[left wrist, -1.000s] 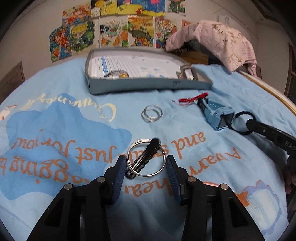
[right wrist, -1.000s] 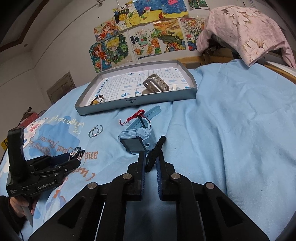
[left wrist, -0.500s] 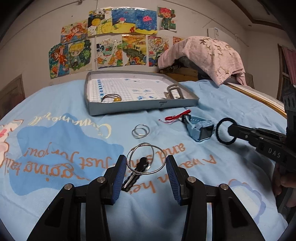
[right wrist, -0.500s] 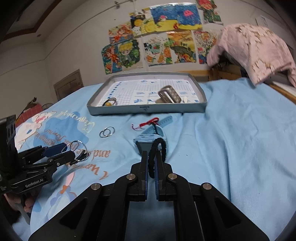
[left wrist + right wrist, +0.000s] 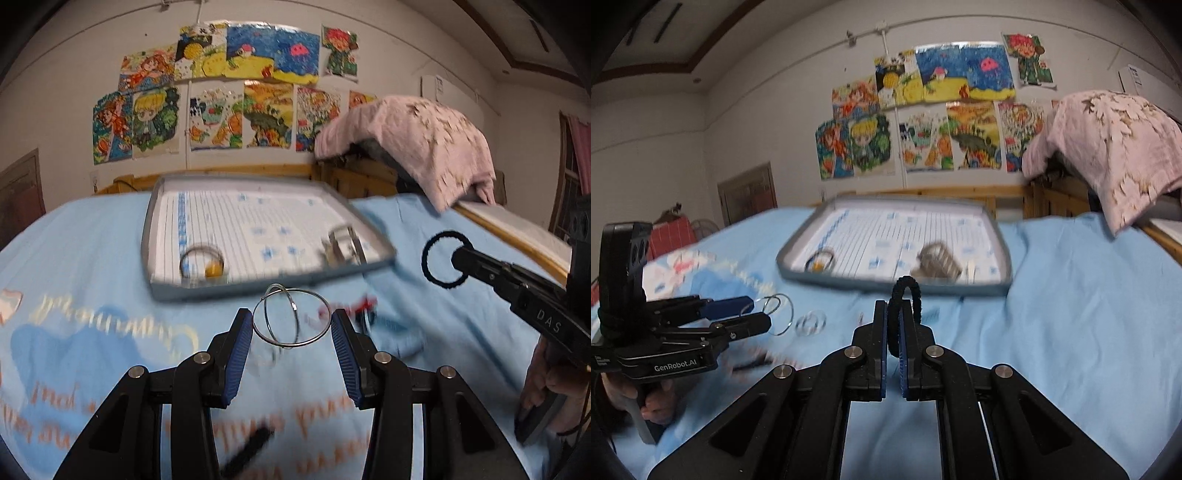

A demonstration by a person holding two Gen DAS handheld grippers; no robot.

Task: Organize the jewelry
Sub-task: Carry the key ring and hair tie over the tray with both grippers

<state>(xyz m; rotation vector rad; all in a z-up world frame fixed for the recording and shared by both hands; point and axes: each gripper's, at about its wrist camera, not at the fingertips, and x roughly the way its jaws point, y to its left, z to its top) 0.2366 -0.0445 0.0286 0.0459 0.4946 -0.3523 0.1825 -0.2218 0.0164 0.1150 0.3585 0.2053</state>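
Wire bangles — thin, round loops

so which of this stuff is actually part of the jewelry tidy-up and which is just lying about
Part of the job:
- large silver wire hoops, held in the left gripper
- black fabric hair loop, pinched in the right gripper
- grey shallow tray
- small silver rings on the bedspread

Just lying about:
- pink floral blanket
- colourful wall drawings
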